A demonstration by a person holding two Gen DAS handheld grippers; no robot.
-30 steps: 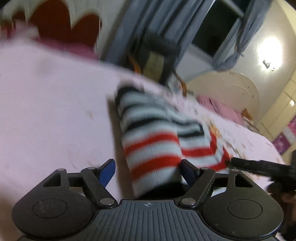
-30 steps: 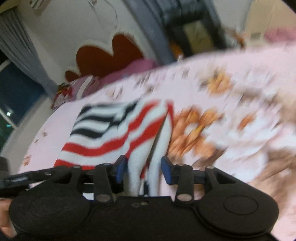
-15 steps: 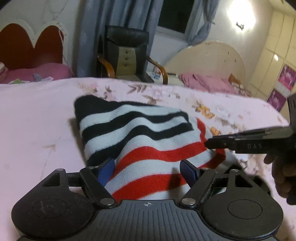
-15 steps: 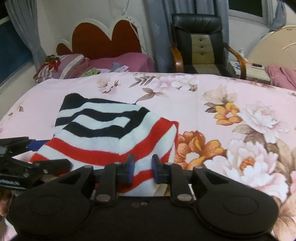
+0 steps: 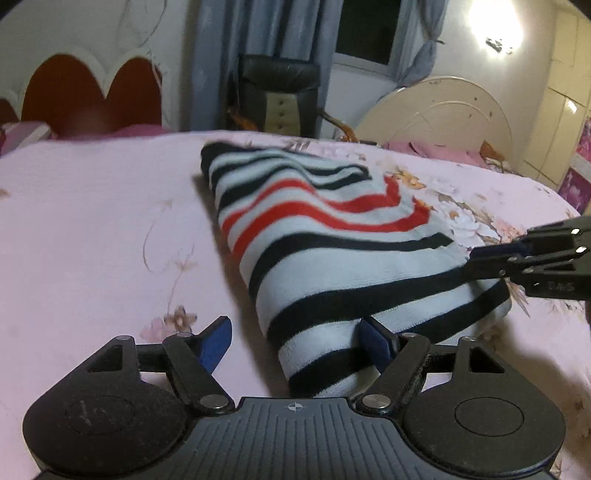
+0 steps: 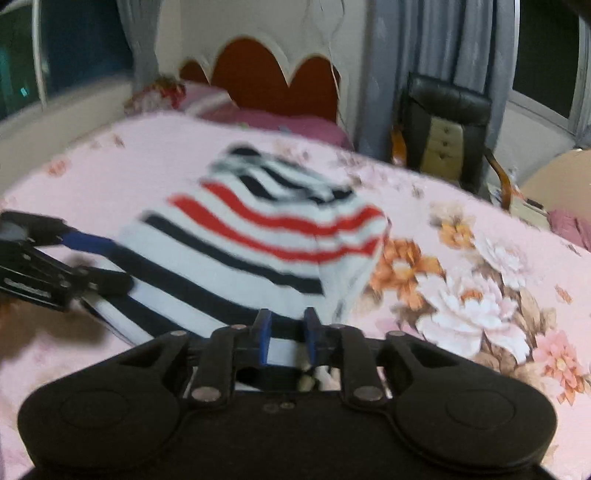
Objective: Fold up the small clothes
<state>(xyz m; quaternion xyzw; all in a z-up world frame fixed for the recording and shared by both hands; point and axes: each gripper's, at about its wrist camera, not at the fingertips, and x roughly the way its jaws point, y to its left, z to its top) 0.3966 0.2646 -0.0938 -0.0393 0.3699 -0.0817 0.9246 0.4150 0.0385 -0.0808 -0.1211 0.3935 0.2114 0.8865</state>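
Note:
A small white sweater with black and red stripes lies folded on the pink floral bedsheet. Its black-striped end is nearest me. My left gripper stands open at the near left corner. Its right pad is tucked against the fold, and its left pad is clear of the cloth. My right gripper is shut on the sweater at its near edge, with cloth between the blue pads. The right gripper also shows at the sweater's right edge, and the left gripper at its left edge.
A red heart-shaped headboard with pink pillows stands at the far end of the bed. A black armchair and grey curtains stand behind. A cream bed end is to the right.
The right jaws narrowed onto the sweater's edge. Black stripes now lie nearest both grippers where red ones did. Both views have rolled and shifted.

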